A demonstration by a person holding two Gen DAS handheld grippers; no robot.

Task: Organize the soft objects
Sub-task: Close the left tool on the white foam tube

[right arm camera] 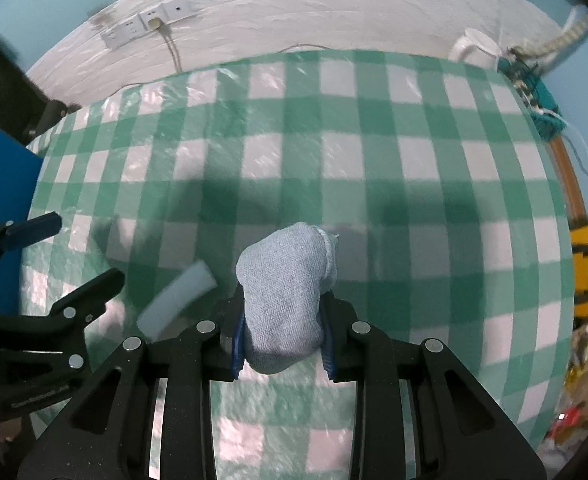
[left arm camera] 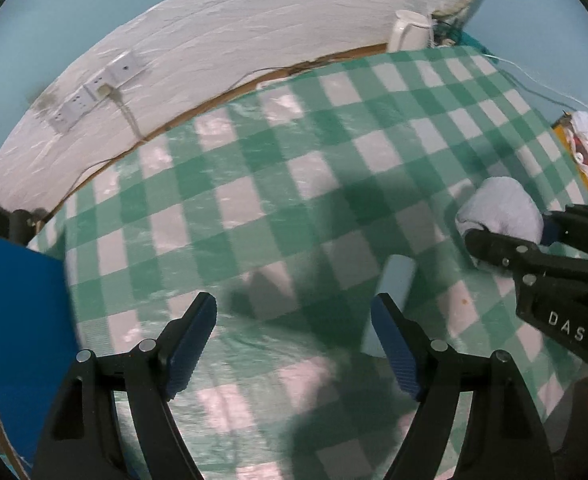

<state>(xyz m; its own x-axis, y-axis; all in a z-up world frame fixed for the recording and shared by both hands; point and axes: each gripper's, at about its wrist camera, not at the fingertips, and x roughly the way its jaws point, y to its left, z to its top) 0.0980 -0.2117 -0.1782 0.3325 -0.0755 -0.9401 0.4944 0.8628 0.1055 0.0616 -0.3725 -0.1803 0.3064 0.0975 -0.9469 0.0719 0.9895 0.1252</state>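
In the right wrist view, nearest to the camera, the right gripper [right arm camera: 282,346] is closed on a rolled light-blue cloth [right arm camera: 286,300]; the two blue pads press its sides at the lower part, and the roll stands out forward between the fingers toward 12 o'clock, so its long axis follows the fingers; the hold seems firm, because the fabric is squeezed narrow where the pads meet it.

Just beside it, at about 10 o'clock from the held cloth, lies a pale blue foam strip [right arm camera: 178,304] on the green checked tablecloth [right arm camera: 413,200]; its long axis goes from 7 o'clock to 1 o'clock, and it touches neither gripper.

In the left wrist view the left gripper [left arm camera: 294,328] is wide open and holds nothing; the same strip [left arm camera: 393,292] is seen just behind its right finger, at about 1 o'clock from the gap, with its long axis nearly toward 12 o'clock.

I judge that the empty left gripper is the one free to take the strip, and it is also near it; it would need a small shift to its right so that the strip comes between the fingers, crosswise to its length.

Farther, at 9 o'clock in both views, a blue board [left arm camera: 18,320] stands at the table edge; beyond the cloth, a white jug [right arm camera: 473,52] and the white wall with sockets [right arm camera: 150,24].
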